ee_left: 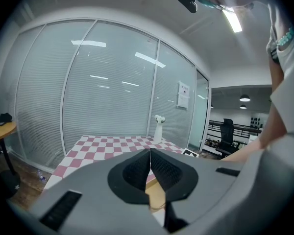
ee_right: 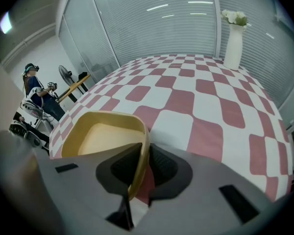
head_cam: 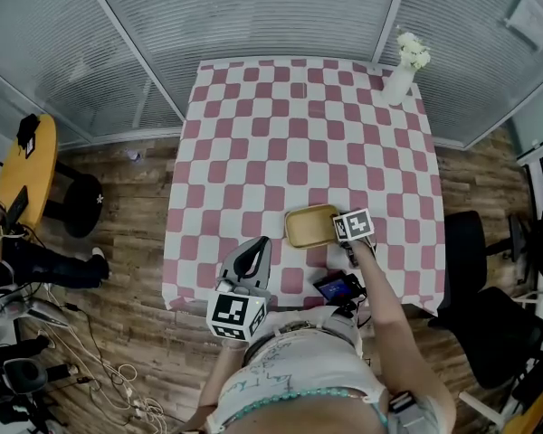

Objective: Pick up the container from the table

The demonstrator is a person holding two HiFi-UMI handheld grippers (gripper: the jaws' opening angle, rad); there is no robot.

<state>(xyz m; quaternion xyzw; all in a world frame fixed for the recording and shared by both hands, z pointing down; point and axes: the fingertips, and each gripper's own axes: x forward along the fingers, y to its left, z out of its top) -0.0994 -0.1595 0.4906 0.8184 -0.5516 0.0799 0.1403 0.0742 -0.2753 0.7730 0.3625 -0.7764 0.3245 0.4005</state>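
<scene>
Being pinched between the jaws of the right gripper (ee_right: 146, 153): side rim of yellow container (ee_right: 105, 131), found at 6 o'clock on checked table (head_cam: 253, 152). Left gripper (ee_left: 150, 160) jaws pressed together, nothing held, 7 o'clock edge. White vase (head_cam: 400, 80) noted at 1 o'clock

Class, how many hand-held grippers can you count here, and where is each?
2. The left gripper is over the table's near edge, jaws together and empty. The right gripper is to its right, jaws clamped on the yellow container's rim.
</scene>
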